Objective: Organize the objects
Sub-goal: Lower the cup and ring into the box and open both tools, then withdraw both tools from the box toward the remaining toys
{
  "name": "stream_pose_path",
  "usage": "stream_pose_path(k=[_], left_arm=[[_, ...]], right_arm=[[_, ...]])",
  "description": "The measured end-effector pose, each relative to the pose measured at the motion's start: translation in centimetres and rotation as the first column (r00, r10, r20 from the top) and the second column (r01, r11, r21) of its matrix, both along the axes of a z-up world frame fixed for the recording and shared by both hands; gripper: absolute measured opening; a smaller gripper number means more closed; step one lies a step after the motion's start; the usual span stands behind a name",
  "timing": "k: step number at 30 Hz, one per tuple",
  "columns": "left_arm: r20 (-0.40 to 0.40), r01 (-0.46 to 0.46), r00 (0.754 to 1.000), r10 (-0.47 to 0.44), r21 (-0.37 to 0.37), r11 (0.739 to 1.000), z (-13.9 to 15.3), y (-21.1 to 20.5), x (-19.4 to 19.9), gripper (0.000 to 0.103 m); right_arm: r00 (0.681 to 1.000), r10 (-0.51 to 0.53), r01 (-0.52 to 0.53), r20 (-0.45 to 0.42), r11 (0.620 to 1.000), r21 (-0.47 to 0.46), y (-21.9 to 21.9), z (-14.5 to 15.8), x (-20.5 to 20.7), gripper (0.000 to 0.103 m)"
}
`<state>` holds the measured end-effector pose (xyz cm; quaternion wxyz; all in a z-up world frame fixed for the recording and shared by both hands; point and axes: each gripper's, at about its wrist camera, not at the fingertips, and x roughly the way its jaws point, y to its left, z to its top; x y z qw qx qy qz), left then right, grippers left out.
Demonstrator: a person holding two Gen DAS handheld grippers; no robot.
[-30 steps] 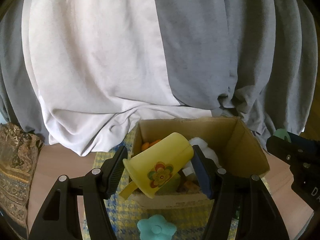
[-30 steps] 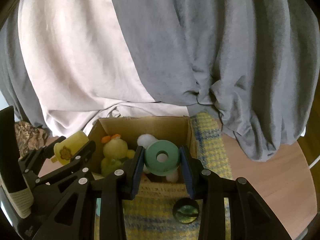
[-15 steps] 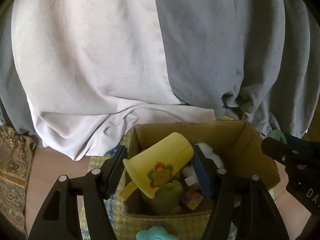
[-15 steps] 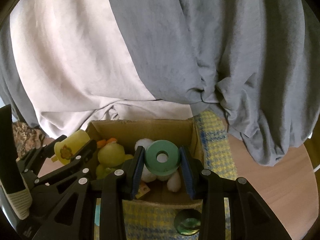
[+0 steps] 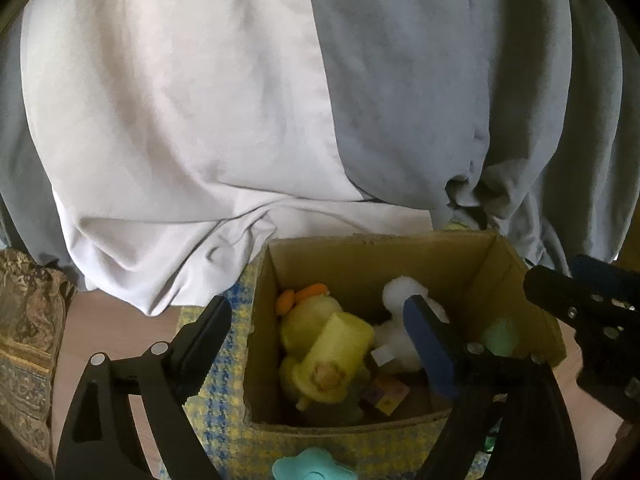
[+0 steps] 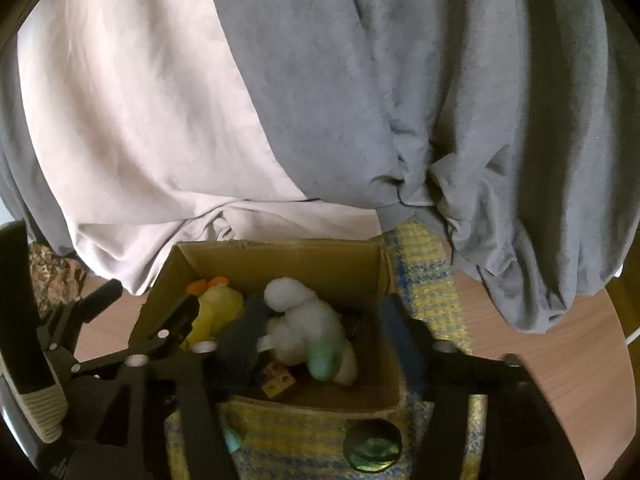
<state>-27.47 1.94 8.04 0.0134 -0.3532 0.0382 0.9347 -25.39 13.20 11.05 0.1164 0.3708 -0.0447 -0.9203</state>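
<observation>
Cardboard box (image 5: 360, 250) stands open on a yellow-and-blue checked mat (image 6: 434, 276) laid over a wooden table (image 6: 560, 360), its far wall against a draped white and grey sheet (image 5: 200, 120). Inside lie a yellow plush duck (image 5: 308, 316) by the left wall, a white plush (image 6: 300, 320) in the middle, a small printed block (image 6: 280, 378) near the front wall, and two freshly loose things. The yellow cup (image 5: 332, 356) rests on the duck, tilted, its long axis running from its base at the front up toward the far right, handle low at the front. The green ring (image 6: 324, 356) lies against the white plush toward the right wall; it is blurred, so its facing is hard to read.

Both claws are opening. The left gripper (image 5: 320, 344) hangs over the box with the cup between its fingers but untouched. The right gripper (image 6: 320, 336) likewise has its fingers apart and clear of the ring.

At the mat's front edge, a teal flower piece (image 5: 312, 468) is cut off by the frame, and a dark glassy ball (image 6: 372, 450) sits half in shadow.
</observation>
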Motion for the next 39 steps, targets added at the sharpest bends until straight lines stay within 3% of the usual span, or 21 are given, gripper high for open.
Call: stream_pose_path(k=[3, 9, 21, 39], left_arm=[[0.003, -0.01, 1.0, 0.01, 0.007, 1.0, 0.1, -0.2, 0.4, 0.093], [-0.013, -0.022, 1.0, 0.023, 0.012, 1.0, 0.9, -0.6, 2.2, 0.1], [-0.04, -0.033, 0.999, 0.032, -0.003, 0.999, 2.1, -0.8, 6.4, 0.102], [-0.027, -0.06, 0.998, 0.06, -0.016, 0.998, -0.7, -0.6, 11.6, 0.102]], right_arm=[[1.0, -0.014, 0.014, -0.012, 1.0, -0.005, 0.3, 0.3, 0.5, 0.089], [1.0, -0.022, 0.022, -0.01, 1.0, -0.019, 0.8, 0.9, 1.6, 0.09], [0.999, -0.024, 0.023, -0.039, 0.999, -0.024, 1.5, 1.9, 5.8, 0.09], [0.999, -0.049, 0.049, -0.007, 0.999, -0.018, 2.7, -1.0, 10.4, 0.091]])
